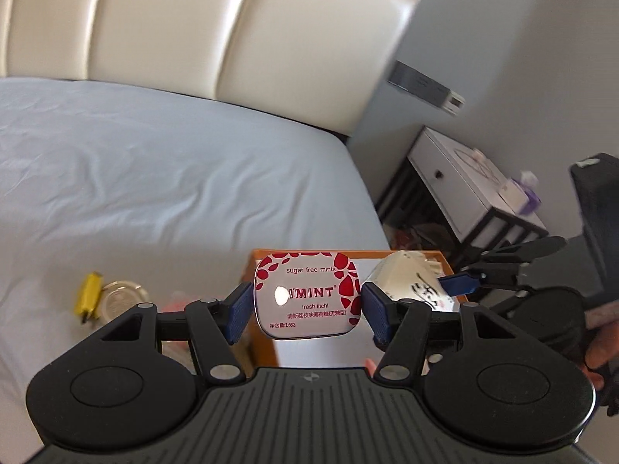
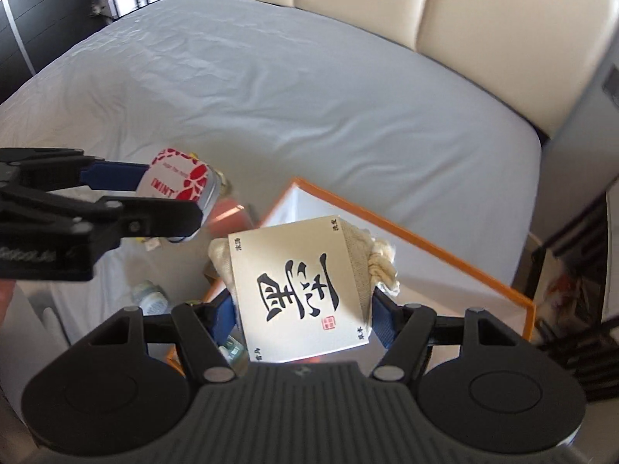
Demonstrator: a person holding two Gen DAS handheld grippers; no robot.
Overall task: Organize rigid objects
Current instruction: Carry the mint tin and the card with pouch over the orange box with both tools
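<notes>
Holding mint tin (image 1: 307, 295) level, crosswise | left gripper (image 1: 305, 305) clamped on ends

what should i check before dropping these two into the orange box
1. Left gripper clamped on the mint tin: ok, blue pads press both of its sides.
2. Right gripper clamped on the white calligraphy package: ok, held at both sides.
3. Orange box under the held items: ok, its open inside lies below both.
4. Two grippers apart: ok, a gap shows in the right wrist view, though it is narrow.
5. Free room in the box: cannot tell, the package hides most of the floor.
6. Items left on the bed, such as the yellow object: not ok, not yet put away.
</notes>
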